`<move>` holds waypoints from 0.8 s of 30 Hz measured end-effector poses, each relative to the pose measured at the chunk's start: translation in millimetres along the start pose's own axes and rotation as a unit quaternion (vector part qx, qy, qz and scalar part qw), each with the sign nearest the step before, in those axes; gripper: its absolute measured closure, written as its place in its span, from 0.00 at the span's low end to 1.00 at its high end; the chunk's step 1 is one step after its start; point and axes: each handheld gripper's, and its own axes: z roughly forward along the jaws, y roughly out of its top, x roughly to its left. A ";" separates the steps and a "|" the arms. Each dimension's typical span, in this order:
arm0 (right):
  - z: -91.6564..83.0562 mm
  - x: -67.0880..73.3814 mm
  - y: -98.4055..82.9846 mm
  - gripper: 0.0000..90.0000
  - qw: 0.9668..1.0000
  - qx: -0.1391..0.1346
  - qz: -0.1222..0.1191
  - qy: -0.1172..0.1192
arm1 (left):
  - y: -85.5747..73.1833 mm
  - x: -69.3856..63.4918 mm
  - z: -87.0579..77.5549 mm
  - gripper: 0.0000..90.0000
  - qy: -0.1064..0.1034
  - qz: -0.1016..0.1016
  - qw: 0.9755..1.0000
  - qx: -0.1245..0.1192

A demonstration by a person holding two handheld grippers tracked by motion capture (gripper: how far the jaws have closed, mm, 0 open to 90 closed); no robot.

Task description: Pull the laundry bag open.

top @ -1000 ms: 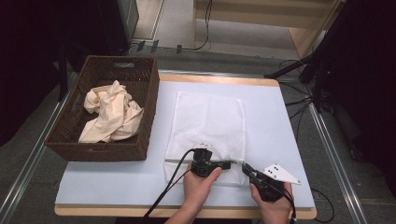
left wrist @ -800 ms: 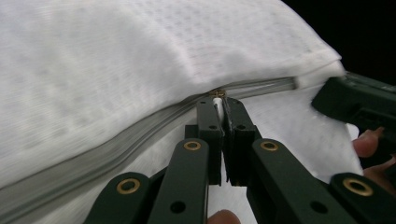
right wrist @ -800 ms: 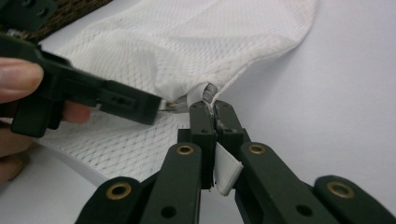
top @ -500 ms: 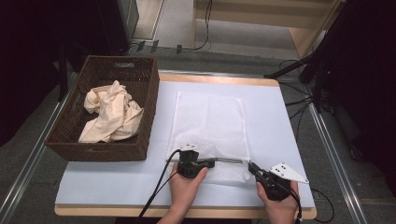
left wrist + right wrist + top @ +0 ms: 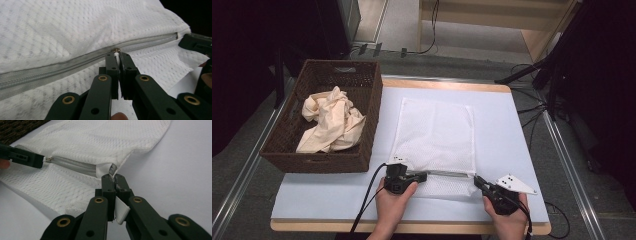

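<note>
No readable writing, labels, brands, numbers or signs are showing on anything in these views.

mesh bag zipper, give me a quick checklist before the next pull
1. Left gripper shut on the zipper pull: ok.
2. Right gripper shut on the mesh bag corner at the zipper's end: ok.
3. Zipper lies straight between the grippers: ok.
4. Bag flat on the table, clear of the basket: ok.
5. Cloth in the basket, out of the way: ok.
6. Mesh caught in the slider: cannot tell.
</note>
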 end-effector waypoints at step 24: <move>-3.9 -12.8 -2.7 0.99 1.000 0.003 0.019 -0.017 | -14.6 35.9 -56.7 0.98 0.078 0.001 0.996 -0.040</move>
